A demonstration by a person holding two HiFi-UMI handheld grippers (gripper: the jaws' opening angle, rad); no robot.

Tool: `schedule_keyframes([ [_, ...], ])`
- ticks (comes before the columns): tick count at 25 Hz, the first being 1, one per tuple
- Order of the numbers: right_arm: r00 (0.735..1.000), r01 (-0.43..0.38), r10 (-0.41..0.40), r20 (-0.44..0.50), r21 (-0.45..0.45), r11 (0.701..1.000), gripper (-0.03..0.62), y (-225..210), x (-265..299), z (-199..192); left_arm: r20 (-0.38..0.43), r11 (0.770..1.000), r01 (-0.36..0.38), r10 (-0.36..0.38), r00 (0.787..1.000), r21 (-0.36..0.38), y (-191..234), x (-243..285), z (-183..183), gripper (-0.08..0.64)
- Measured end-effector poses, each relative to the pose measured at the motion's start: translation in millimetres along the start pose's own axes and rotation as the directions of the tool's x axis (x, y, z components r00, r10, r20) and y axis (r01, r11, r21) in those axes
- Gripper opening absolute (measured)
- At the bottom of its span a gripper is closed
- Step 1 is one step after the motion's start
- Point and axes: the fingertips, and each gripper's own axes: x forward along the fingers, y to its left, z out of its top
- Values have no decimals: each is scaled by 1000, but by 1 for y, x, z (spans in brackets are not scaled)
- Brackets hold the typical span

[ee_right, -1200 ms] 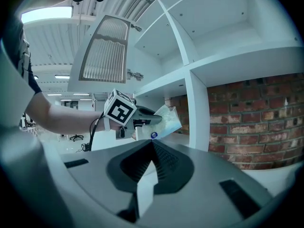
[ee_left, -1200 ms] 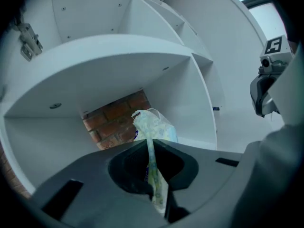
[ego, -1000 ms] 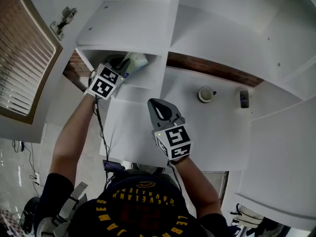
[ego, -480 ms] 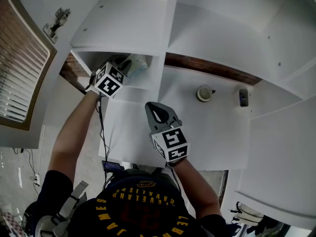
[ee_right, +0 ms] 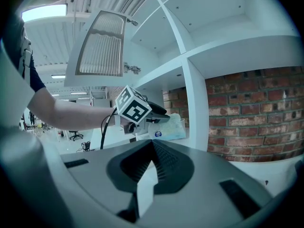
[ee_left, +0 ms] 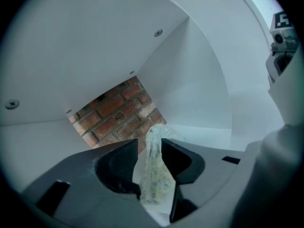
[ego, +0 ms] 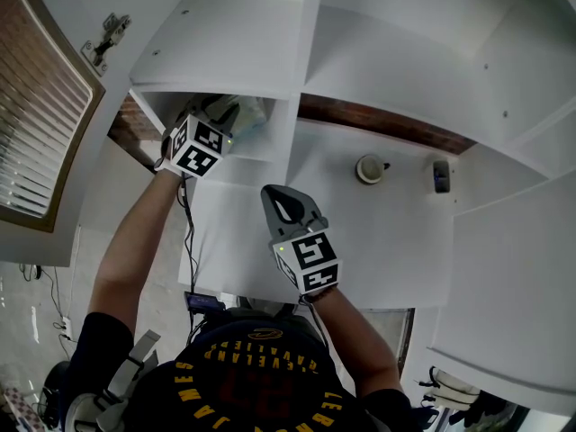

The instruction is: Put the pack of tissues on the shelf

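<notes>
The pack of tissues [ego: 252,113], pale with a small print, lies in the upper left compartment of the white shelf [ego: 266,144]. My left gripper [ego: 229,117] reaches into that compartment. Its jaws are opening, with the pack's thin end [ee_left: 154,172] between them and a gap showing beside the left pad. From the right gripper view, the pack [ee_right: 172,127] rests on the shelf board just past the left gripper [ee_right: 157,114]. My right gripper [ego: 284,196] hovers lower, in front of the shelf's wide board, shut with nothing in it [ee_right: 152,144].
A slatted cabinet door [ego: 36,124] hangs open at the left, with a hinge [ego: 106,36] above. A vertical divider [ego: 301,79] bounds the compartment on the right. Brick wall [ego: 378,124] shows behind. A small round object [ego: 369,167] and a dark item [ego: 440,175] sit on the lower board.
The left gripper has pushed slightly further up and left into the compartment with the pack. The right gripper has drifted a little to the left.
</notes>
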Motion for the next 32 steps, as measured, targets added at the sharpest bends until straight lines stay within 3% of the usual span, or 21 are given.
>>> schedule_keyframes([
  [4, 1000, 12, -13, 5, 9, 1000, -5, -2, -5, 0, 50, 998, -44, 46, 998, -34, 4, -17, 9, 189],
  [13, 1000, 16, -16, 17, 0, 1000, -5, -2, -9, 6, 165, 969, -149, 183, 969, -197, 9, -90, 13, 192],
  [21, 999, -31, 32, 27, -29, 999, -5, 21, -3, 13, 326, 957, -152, 229, 917, -246, -18, -168, 36, 192],
  [26, 998, -52, 54, 31, -58, 997, -5, 37, -3, 15, 338, 942, -119, 228, 913, -314, -43, -201, 33, 192],
  [32, 997, -47, 51, 58, -65, 997, -5, 43, -12, 19, 335, 889, -99, 270, 903, -447, -67, -233, 22, 190],
])
